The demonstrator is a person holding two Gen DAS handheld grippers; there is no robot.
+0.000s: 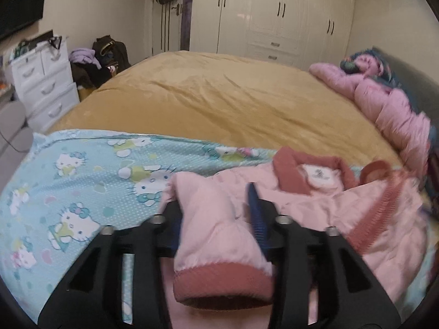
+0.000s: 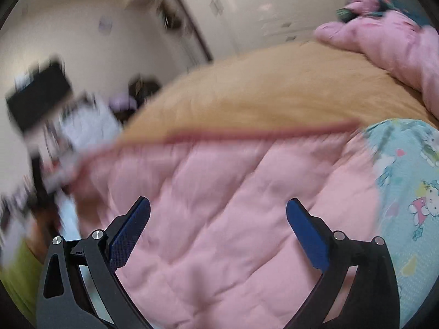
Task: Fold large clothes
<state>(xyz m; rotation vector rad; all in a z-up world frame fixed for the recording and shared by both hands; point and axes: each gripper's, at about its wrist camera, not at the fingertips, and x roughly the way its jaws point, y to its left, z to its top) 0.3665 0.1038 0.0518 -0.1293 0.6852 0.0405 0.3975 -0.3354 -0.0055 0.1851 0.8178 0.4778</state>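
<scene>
Sleeve [image 1: 219,235] of the pink jacket [image 2: 233,205] lies between the left hand-held gripper's [image 1: 216,219] half-parted jaws, grip uncertain; jacket sprawls on the patterned sheet [image 1: 68,170] over the bed [image 1: 219,96]; right hand-held gripper [image 2: 218,230] gapes wide, empty; folding barely begun

1. The bed [image 1: 219,101] carries everything — a mustard-yellow cover spreads over its top.
2. A pale blue cartoon-cat blanket [image 1: 82,170] lies on it at 8 o'clock.
3. A pink quilted jacket [image 1: 315,205] rests on that blanket at 5 o'clock.
4. Another pink padded garment [image 1: 389,109] lies at 2 o'clock.
</scene>
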